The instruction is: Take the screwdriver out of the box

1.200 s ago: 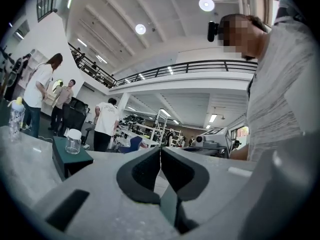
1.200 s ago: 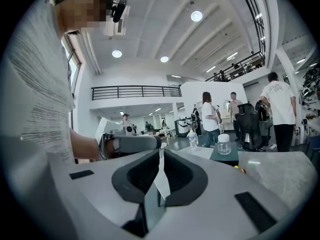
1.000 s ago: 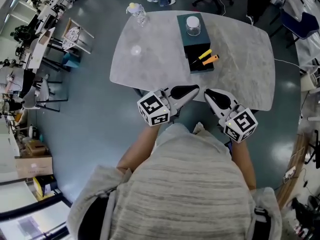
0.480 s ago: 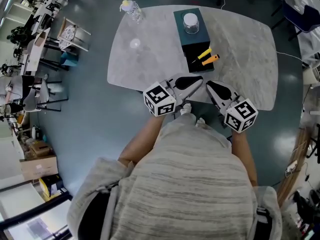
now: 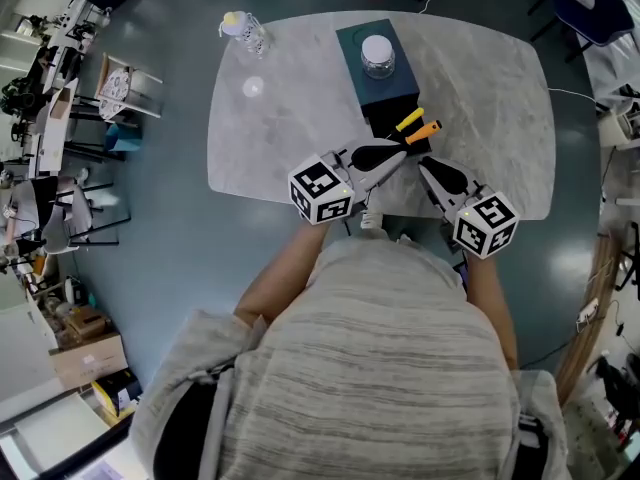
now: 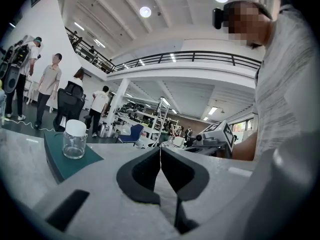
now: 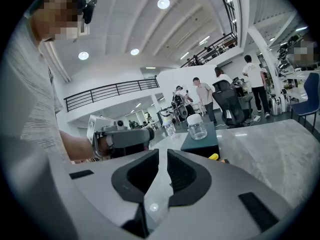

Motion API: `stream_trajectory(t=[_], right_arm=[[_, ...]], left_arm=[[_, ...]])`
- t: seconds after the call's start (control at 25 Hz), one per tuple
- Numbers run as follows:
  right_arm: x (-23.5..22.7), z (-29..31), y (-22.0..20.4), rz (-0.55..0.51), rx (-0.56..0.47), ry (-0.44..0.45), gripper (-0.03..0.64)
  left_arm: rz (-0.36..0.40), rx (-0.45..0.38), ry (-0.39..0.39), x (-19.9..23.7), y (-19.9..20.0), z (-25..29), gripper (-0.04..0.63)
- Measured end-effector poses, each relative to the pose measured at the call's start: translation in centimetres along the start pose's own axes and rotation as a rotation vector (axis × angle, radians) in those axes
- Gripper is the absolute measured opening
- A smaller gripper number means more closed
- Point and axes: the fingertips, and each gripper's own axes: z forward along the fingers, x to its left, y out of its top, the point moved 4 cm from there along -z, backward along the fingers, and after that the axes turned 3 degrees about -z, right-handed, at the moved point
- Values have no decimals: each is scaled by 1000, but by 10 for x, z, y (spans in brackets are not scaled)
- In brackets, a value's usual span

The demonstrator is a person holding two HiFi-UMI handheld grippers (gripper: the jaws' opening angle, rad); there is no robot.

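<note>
Our left gripper and right gripper, fingers pressed together and empty, hang just before the box; the screwdriver lies in its open end, perhaps beside an orange tool, a jar on top.

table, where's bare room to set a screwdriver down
Widest bare patch: table right of the box, to its edge. Smaller one left of the box, below the bottle. Crowded in front: left tongs, right tongs, screwdrivers.

A dark teal box lies on the table, its near end open and black inside. There a yellow-handled screwdriver and an orange-handled screwdriver lie side by side, slanted, handles toward the box's right edge
</note>
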Motion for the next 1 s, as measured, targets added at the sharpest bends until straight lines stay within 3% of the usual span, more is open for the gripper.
stream_trajectory(t=[0.48,0.64,1.0], right_arm=[[-18,41,-8,13,19,-109,15],[-27,46,-10,43,33,-127,74],[-43,44,-8,39,45,-138,75]], left_arm=[[-18,35,-103,53,-4,-1,15],[-35,50,-119,58,-7,4,15],[-54,62,-140,61,-8,25,15]])
